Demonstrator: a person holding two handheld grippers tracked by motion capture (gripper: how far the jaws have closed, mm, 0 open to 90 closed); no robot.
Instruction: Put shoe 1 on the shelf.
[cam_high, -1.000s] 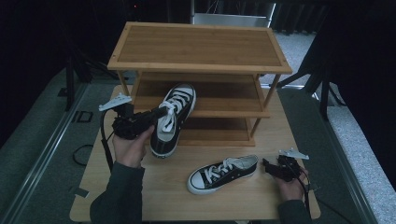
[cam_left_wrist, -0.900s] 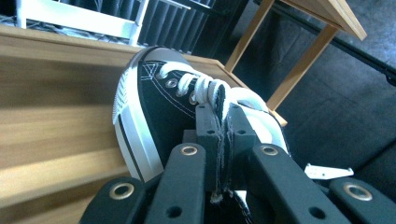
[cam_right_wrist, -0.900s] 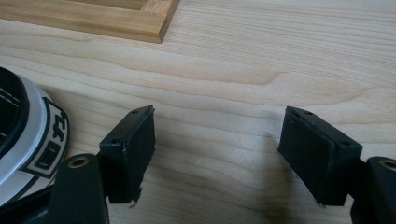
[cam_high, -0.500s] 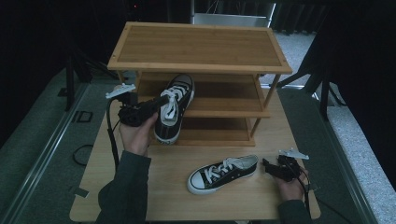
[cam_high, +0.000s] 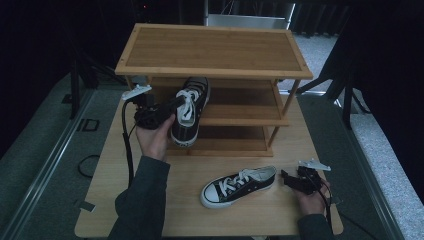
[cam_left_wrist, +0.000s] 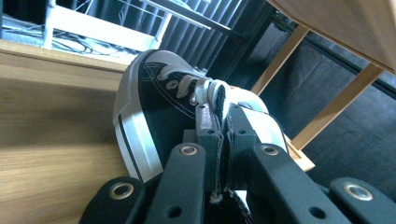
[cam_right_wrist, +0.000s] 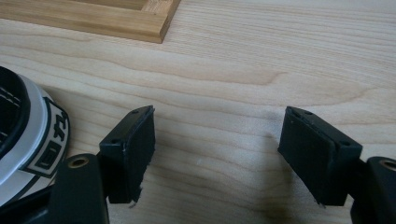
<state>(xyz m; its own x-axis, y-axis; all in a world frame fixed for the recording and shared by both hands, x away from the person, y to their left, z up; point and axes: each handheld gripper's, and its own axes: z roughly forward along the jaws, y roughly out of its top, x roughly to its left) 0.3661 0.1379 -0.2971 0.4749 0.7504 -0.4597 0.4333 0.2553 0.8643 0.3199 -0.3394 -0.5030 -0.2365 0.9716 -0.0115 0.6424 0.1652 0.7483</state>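
High view: the left gripper (cam_high: 170, 107) carries a black sneaker (cam_high: 190, 112) toe-first into the middle shelf of the wooden rack (cam_high: 215, 70), its heel hanging out past the shelf's front edge, while the second sneaker (cam_high: 239, 186) lies on its sole on the desk (cam_high: 150, 210), just beside the right gripper (cam_high: 289, 178). Left gripper view: the jaws are clamped on the shoe's collar beside the tongue, likely so the toe can lead in under the upper board; room above looks tight, though the angle makes this hard to judge. Right gripper view: the jaws stand wide apart over bare desk, the other sneaker's heel (cam_right_wrist: 28, 140) at their left, with free space ahead.
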